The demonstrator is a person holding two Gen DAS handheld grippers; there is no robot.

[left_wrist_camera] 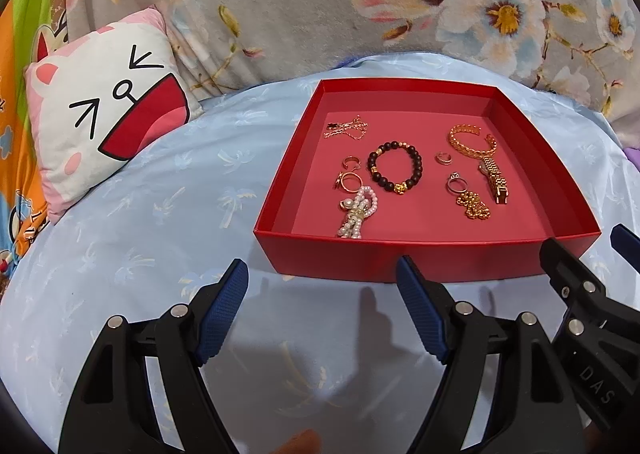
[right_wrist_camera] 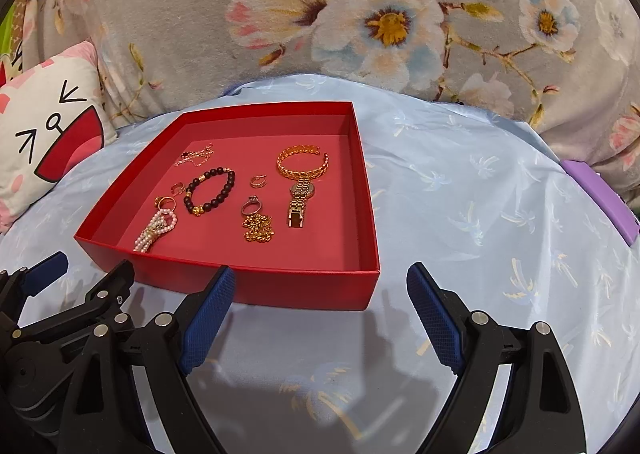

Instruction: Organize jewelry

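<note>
Hovering short of the shallow red cardboard box (left_wrist_camera: 424, 254), both grippers stand with jaws wide and nothing between them: the left gripper (left_wrist_camera: 322, 286) in the lower middle of its own view, the right gripper (right_wrist_camera: 320, 290) likewise in its own.

The jewelry lies loose on the box floor, in the centre of both frames. The chief risk is tangling. The white pearl strand (left_wrist_camera: 356, 210) touches a gold ring (left_wrist_camera: 349, 182), and the heaped gold chain (left_wrist_camera: 474, 204) sits just beside a silver stone ring (left_wrist_camera: 456, 184), so a pinch on one could likely drag its neighbour. The gold link watch (right_wrist_camera: 300, 196) overlaps the open gold cuff bangle (right_wrist_camera: 303, 162); lifting either may shift the other. The dark beaded bracelet (right_wrist_camera: 210, 192) and a thin rose-gold chain (right_wrist_camera: 194, 156) lie apart. Small rings may slip from broad pads, and the box rests on a soft pale blue bedsheet (right_wrist_camera: 460, 190), so pressing down could tip it.

The near box wall stands between jaws and pieces. A cartoon-face cushion (left_wrist_camera: 108, 122) lies at the left, a floral grey blanket (right_wrist_camera: 360, 14) along the top, and a purple object (right_wrist_camera: 600, 202) at the right edge.
</note>
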